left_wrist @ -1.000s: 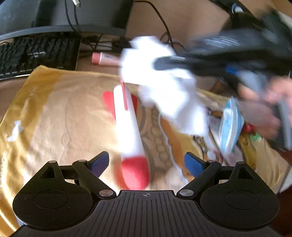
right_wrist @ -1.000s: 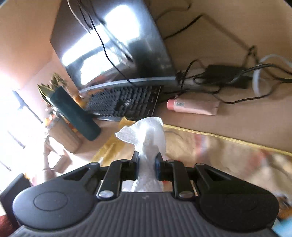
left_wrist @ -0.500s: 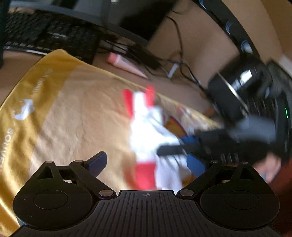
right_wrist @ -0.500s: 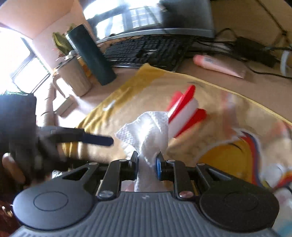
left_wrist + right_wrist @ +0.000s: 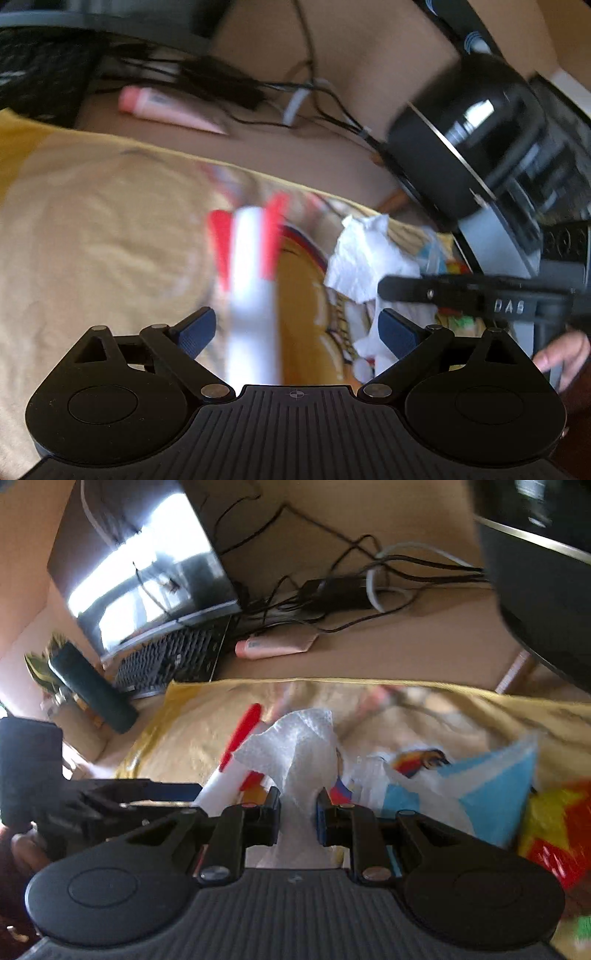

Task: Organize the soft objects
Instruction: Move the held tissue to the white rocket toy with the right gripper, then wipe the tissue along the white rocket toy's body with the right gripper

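Nearest to me, the right gripper had its jaws pinched on a crumpled white tissue, lifted a little above the yellow towel spread over the desk. The left gripper hung over the same towel with its jaws spread wide and nothing between them; a red-and-white soft toy lay lengthwise on the cloth just ahead of it, blurred in that view.

The sorting looked to me barely under way. One soft piece was in hand and not yet set down anywhere, the toy lay untouched, and I could see no bin or pile that things were meant to go to.

Counting what lay on the towel: one tissue, one red-and-white toy, one pale blue packet just right of the tissue, and one red-and-yellow thing at the far right edge, too smeared to name. There may have been small white scraps under the tissue, but I could not tell.

Further back, off the towel, lay one pink tube, then a tangle of cables, one black keyboard, one monitor, and a dark cylinder standing off to the left.
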### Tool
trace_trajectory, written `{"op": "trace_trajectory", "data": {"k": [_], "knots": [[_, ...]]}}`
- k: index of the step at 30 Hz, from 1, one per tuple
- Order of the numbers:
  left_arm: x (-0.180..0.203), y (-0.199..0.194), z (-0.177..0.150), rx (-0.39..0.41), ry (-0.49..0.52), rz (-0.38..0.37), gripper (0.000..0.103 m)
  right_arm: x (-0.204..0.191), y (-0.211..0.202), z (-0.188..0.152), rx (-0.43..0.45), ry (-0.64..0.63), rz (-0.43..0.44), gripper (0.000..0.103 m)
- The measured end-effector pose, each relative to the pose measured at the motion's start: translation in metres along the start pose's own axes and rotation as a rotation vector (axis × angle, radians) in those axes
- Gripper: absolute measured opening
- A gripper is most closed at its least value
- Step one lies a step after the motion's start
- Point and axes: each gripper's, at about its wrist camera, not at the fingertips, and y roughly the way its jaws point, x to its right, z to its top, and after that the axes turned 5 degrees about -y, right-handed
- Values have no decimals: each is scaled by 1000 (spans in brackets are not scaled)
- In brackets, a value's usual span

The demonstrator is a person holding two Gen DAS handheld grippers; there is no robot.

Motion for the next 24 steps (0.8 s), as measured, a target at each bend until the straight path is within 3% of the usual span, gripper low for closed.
{"op": "trace_trajectory", "data": {"k": [6,11,17,21,24], "knots": [[3,-7,-11,-30,12,0,98,-13,-3,6,59,-23,40,21],[-13,-32,-23,-22,-32,-2,98,-40,37,31,71,-119,53,21],[-39,-61,-37,20,-116,-51,98,-68,72,24,-60,-211,120,21],[-53,-67,-37,61,-219,-102,98,-79,65,4,-141,-259,197,24],[-51,-59,-32,70,-234,-123,98,-76,53,-4,-162,-261,193,24]]}}
